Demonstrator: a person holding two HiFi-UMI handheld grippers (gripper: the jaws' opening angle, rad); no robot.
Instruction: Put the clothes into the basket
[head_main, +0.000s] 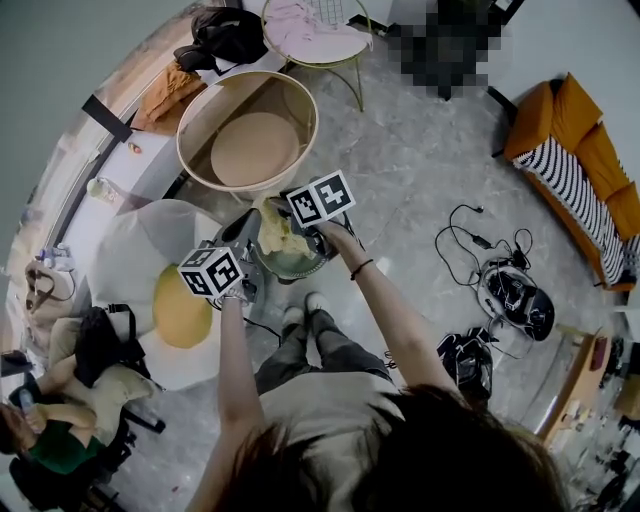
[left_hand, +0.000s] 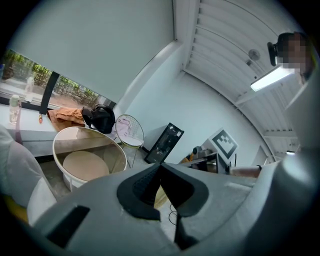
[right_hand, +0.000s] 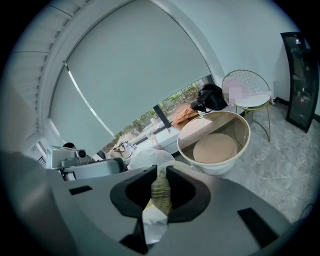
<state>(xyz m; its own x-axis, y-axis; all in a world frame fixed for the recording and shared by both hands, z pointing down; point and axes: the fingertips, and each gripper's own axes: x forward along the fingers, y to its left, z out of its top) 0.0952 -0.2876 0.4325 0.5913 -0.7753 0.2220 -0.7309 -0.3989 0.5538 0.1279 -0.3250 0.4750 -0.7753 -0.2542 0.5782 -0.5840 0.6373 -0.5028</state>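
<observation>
The garment (head_main: 285, 245) is a pale yellow-green cloth, bunched into a crumpled wad and held off the floor just beside the near rim of the basket (head_main: 255, 148). A ribbed fold of it is pinched in the right claw (right_hand: 161, 175), and the left claw (left_hand: 160, 167) grips another edge. The basket is large and round, with cream walls. It stands upright on the floor, its tan bottom bare.

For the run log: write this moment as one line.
left gripper: shut on pale-yellow garment | right gripper: shut on pale-yellow garment | basket: empty
</observation>
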